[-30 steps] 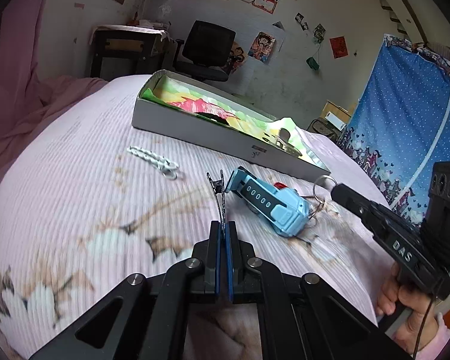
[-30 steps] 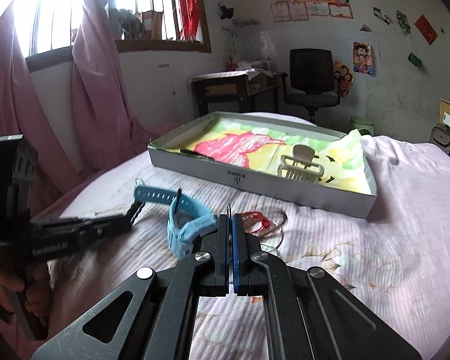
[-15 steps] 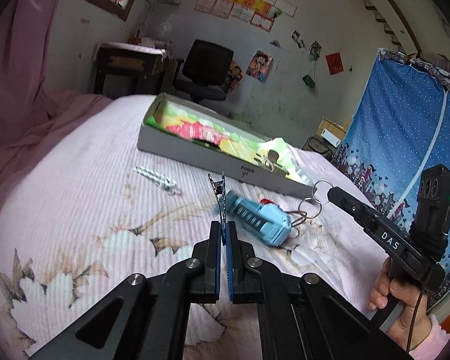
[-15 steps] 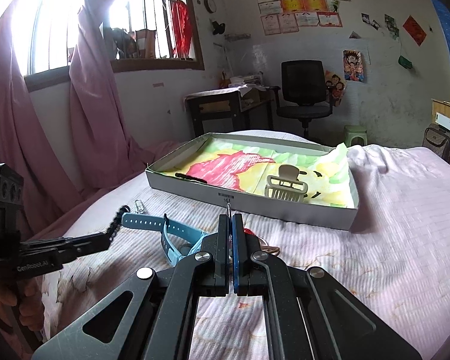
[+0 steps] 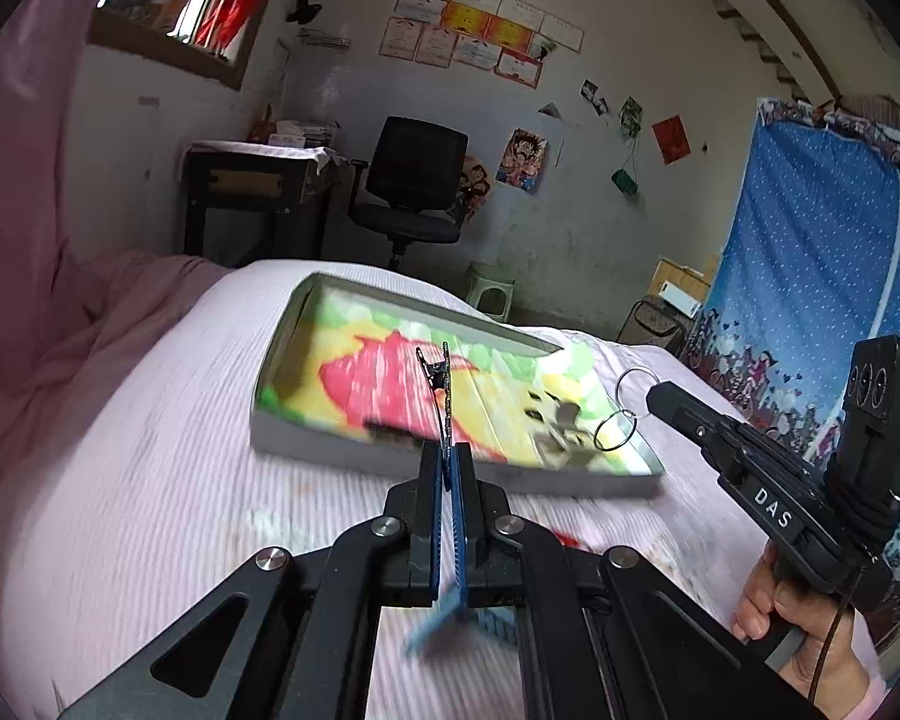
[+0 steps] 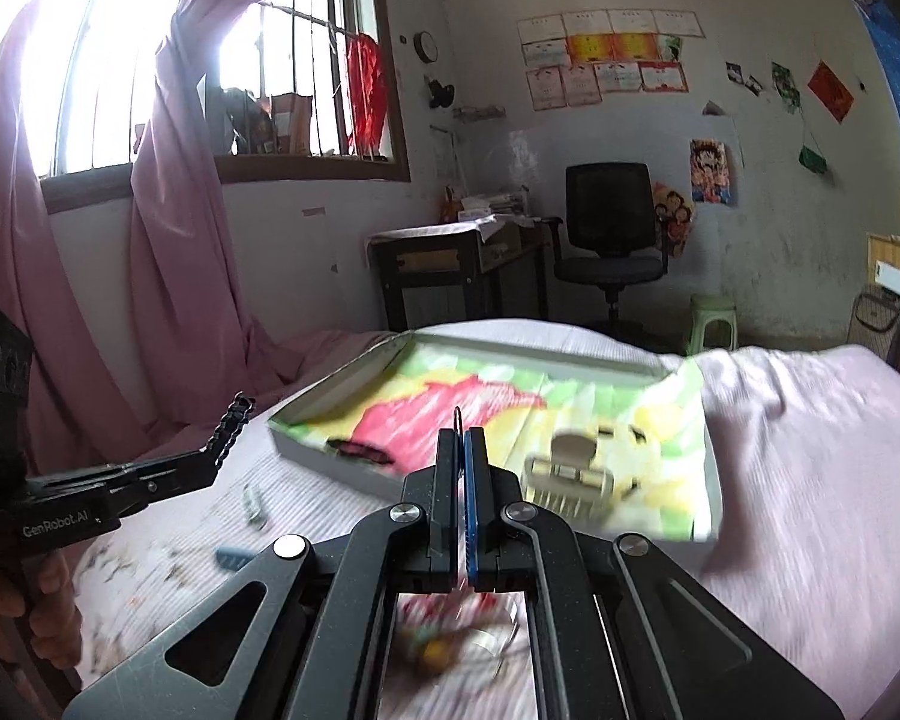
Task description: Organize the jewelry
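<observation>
The left gripper (image 5: 448, 468) is pinching a dark hair clip (image 5: 440, 387), its jaws pressed together on the clip's lower end while the rest is sticking up past the fingertips, over the near wall of the shallow box (image 5: 450, 461). The right gripper (image 6: 463, 468) is clamping a thin wire ring; in the left wrist view 2 linked key rings (image 5: 624, 411) are hanging from its tip, above the box's right end. Ahead of both sets of jaws the box is lying open on the pink bedspread (image 5: 150, 480), a pale comb clip (image 6: 564, 474) sitting on its colourful lining (image 6: 450, 414). Beneath the right jaws, blurred red and metal trinkets (image 6: 456, 642) are resting on the bed. Bare bedspread is stretching left of the left jaws and right of the right jaws.
</observation>
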